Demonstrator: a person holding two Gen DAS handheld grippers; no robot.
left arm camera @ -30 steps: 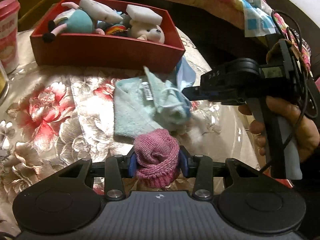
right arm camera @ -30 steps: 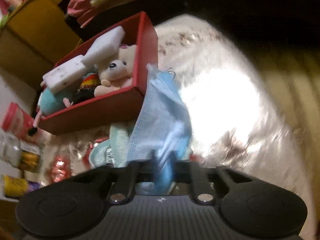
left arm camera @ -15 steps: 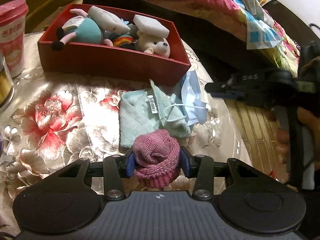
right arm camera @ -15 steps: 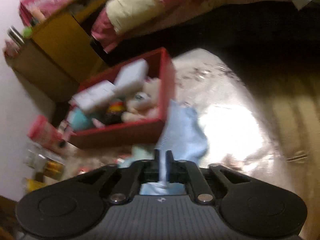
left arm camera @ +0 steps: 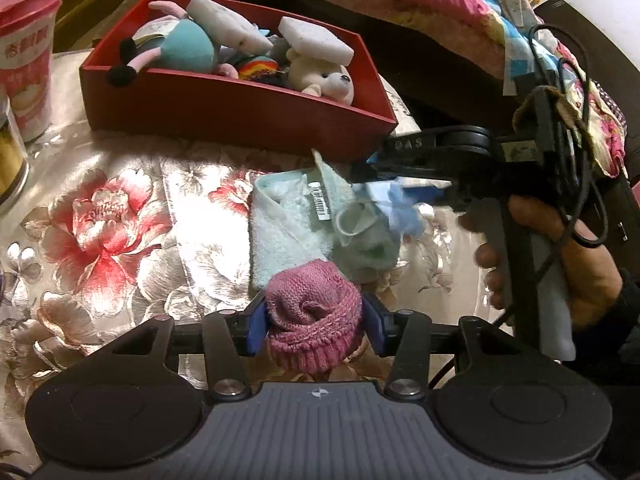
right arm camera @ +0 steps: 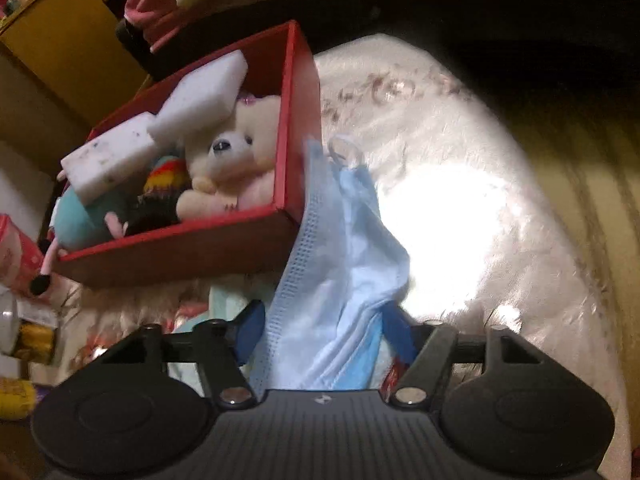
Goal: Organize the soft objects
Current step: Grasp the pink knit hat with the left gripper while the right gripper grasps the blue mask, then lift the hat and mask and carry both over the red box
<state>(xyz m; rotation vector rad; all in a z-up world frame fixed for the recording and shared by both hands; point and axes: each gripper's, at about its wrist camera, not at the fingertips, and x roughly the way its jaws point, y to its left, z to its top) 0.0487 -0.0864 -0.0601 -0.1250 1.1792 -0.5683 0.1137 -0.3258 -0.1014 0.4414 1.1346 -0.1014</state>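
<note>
Both hands are mid-step at the red box [left arm camera: 240, 116], the landmark that already holds a cream plush bear [left arm camera: 324, 76], a teal plush toy [left arm camera: 188, 48] and white sponge blocks [left arm camera: 316, 40]. The left gripper [left arm camera: 314, 322] has a pink knitted hat [left arm camera: 314, 320] between its blue pads, on the flowered bench [left arm camera: 100, 240] well in front of the box; its jaws are opening, about half spread, yet the pads look to be touching the wool. A pale green towel [left arm camera: 288, 224] lies between the hat and the box's front wall.

The right gripper [right arm camera: 320, 336] sits just off the box's near right corner, its jaws opening, with a blue face mask [right arm camera: 340, 264] draped loosely between them and leaning against the box's outer wall; the pads no longer seem to pinch it.

Against the earlier frames, the right gripper then stood clamped tight on the mask, and the left jaws were slightly narrower on the hat.

The mask looks about to drop outside the box, so the next move probably calls for re-gripping it and carrying it over the rim, then lifting the hat in.
</note>
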